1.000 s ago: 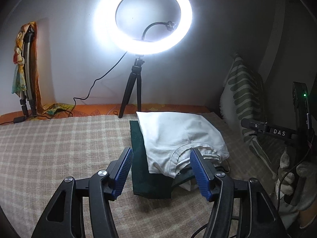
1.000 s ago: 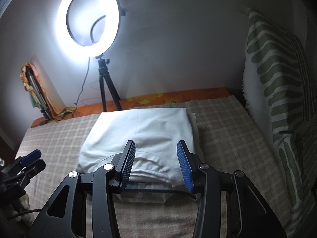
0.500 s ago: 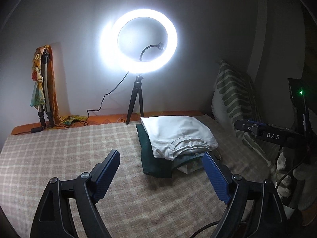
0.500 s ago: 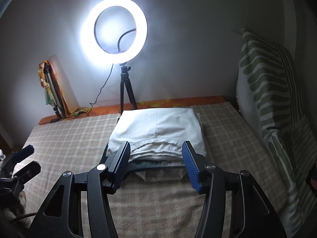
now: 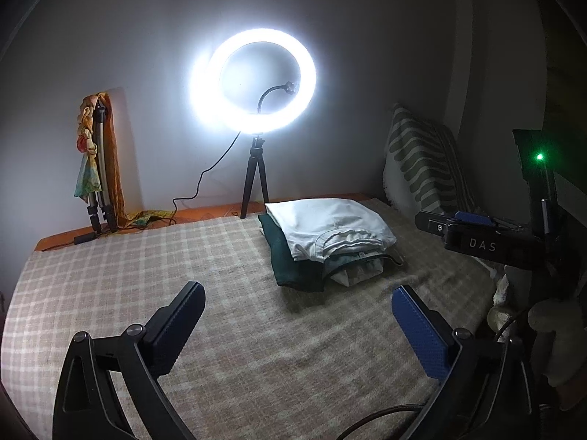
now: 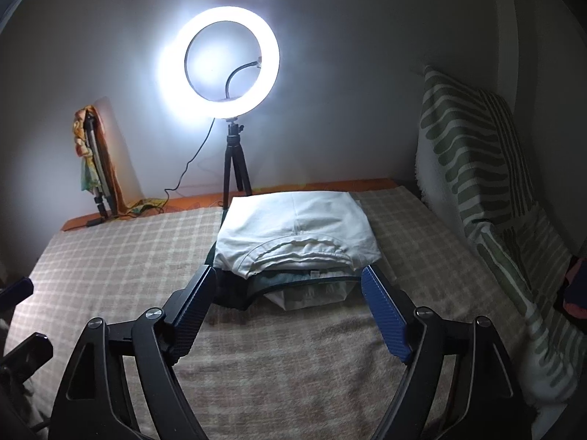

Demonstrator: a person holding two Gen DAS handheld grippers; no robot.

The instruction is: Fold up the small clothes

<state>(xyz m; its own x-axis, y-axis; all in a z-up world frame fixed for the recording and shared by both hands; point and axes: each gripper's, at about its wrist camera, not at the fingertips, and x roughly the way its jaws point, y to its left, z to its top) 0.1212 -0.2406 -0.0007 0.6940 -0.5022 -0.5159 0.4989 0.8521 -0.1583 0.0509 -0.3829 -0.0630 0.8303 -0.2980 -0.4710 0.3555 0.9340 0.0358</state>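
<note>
A stack of folded clothes lies on the checked bed cover, with a white folded garment [image 5: 330,225] [image 6: 297,225] on top and a dark green one [image 5: 293,260] [image 6: 234,288] under it. My left gripper [image 5: 297,306] hovers well short of the stack, its jaws still opening, nothing between them. My right gripper [image 6: 288,286] sits just in front of the stack's near edge, jaws opening too, its pads clear of the cloth. The right gripper's body [image 5: 480,242] shows at the right of the left wrist view, held by a gloved hand [image 5: 550,333].
A lit ring light [image 5: 253,80] [image 6: 220,62] on a small tripod stands at the bed's far edge, its cable trailing left. A folded tripod with colourful cloth [image 5: 95,161] leans on the wall. A green-striped pillow [image 6: 477,168] stands at the right.
Both grippers have pulled back from the clothes stack and opened wider. The white garment, earlier between their pads, now lies free on top of the stack.
</note>
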